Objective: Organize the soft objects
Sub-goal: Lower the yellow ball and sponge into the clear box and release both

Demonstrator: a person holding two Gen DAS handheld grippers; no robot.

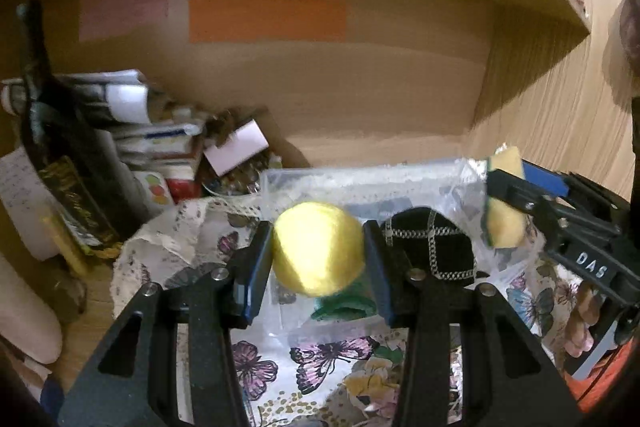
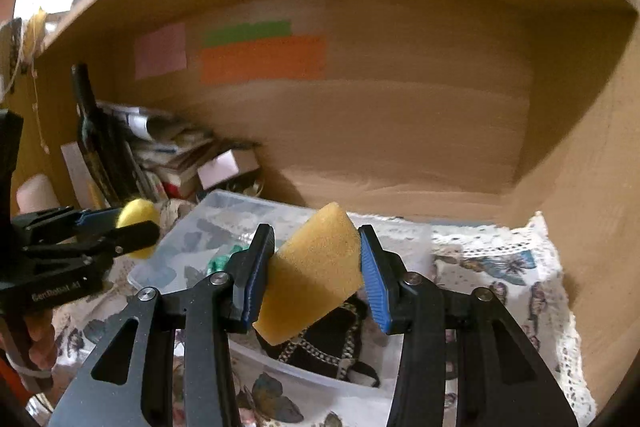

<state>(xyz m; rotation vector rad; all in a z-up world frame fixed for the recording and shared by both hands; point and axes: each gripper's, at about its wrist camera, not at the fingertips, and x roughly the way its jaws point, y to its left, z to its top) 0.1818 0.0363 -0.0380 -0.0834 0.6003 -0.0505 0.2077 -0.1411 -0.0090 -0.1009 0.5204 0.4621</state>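
The left gripper (image 1: pixel 318 255) is clamped on a yellow ball (image 1: pixel 318 249), held above the clear plastic bin (image 1: pixel 360 175) that sits on the butterfly-print cloth (image 1: pixel 320 367). The right gripper (image 2: pixel 316 267) is clamped on a yellow sponge (image 2: pixel 312 275), also above the bin. Only the left wrist view shows the sponge's green scouring side, a thin strip on its edge, and a green item (image 1: pixel 344 307) lying in the bin under the ball. A black pouch with chain trim (image 1: pixel 430 247) lies in the bin; the right wrist view shows it directly beneath the sponge. The right wrist view alone shows the cloth's lace edge reaching to the right of the bin. A dark bottle (image 1: pixel 60 163) and stacked papers (image 1: pixel 132 115) stand left of the bin.
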